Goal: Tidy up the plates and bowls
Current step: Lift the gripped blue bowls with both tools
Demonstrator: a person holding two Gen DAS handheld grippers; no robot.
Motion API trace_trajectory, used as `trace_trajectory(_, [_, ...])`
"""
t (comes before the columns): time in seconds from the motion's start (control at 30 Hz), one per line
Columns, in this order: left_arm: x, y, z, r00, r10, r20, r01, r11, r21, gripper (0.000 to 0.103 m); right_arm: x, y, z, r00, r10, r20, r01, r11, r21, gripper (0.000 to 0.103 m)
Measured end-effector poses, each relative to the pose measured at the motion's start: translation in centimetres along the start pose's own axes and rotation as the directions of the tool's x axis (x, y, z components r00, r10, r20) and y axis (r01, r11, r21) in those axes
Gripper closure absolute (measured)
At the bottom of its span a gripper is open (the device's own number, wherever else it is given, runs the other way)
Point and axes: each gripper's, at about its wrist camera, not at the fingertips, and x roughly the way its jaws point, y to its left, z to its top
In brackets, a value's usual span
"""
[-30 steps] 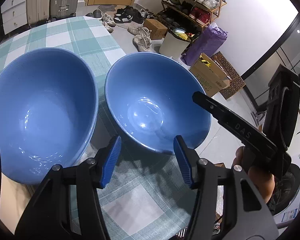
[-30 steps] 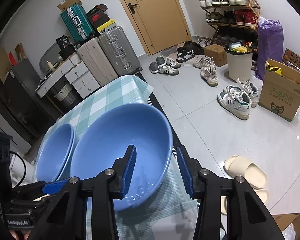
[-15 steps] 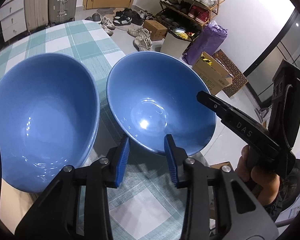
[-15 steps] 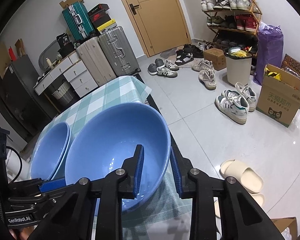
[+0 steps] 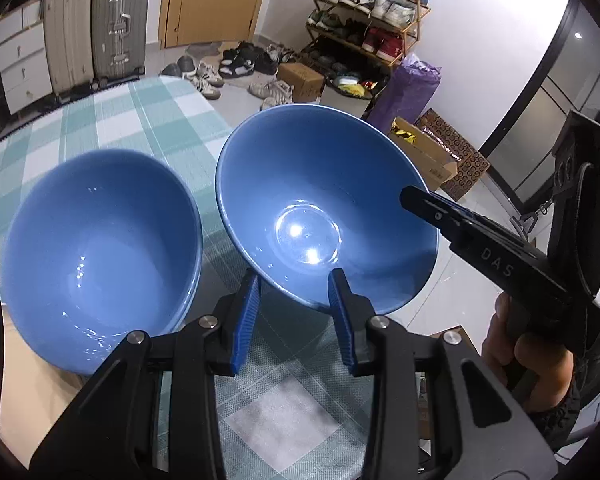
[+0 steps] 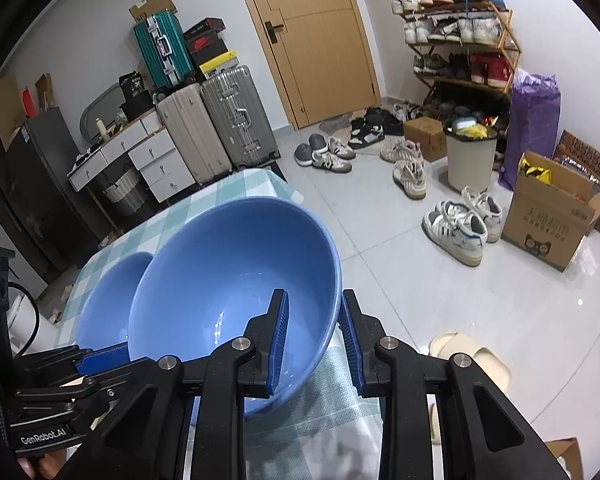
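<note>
Both claws, left [image 5: 294, 312] and right [image 6: 314, 338], clamp the rim of one blue bowl [image 5: 324, 208], which tilts clear of the bench [image 5: 112, 120]. Stacking into the second bowl [image 5: 100, 232] remains to be done.

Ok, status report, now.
Both shut on tilted bowl rim: left gripper, right gripper. Second bowl close alongside, only likely obstacle.

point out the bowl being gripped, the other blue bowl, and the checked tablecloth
gripped bowl [image 5: 312, 184]: left wrist view, on its inner wall above the shiny base
other blue bowl [image 5: 100, 240]: left wrist view, middle of its inside
checked tablecloth [image 5: 140, 120]: left wrist view, bare patch beyond the bowls
</note>
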Motion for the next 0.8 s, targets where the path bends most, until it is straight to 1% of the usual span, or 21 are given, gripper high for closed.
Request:
trace_trajectory(0.27, [-4.3, -0.3, -0.2, 0.998, -0.011, 0.063, 0.010, 1.000, 0.018, 0.071, -3.7, 2.5, 0.9, 0.998, -0.007, 0.055, 0.009, 0.999, -0.037, 0.075])
trace_trajectory(0.43, [-7.1, 0.3, -0.3, 0.995, -0.008, 0.098, 0.007, 1.000, 0.017, 0.071, -5.7, 5.0, 1.4, 0.996, 0.001, 0.085, 0.004, 0.998, -0.063, 0.075])
trace_trajectory(0.63, [-10.3, 1.4, -0.6, 0.990, 0.013, 0.139, -0.014, 1.000, 0.006, 0.071, -6.9, 8.0, 1.7, 0.994, 0.029, 0.103, -0.018, 0.995, -0.099, 0.075])
trace_trajectory(0.8, [-12.8, 2.9, -0.7, 0.986, 0.031, 0.167, -0.031, 1.000, -0.006, 0.071, -7.1, 10.2, 1.9, 0.993, 0.054, 0.106, -0.041, 0.992, -0.119, 0.075])
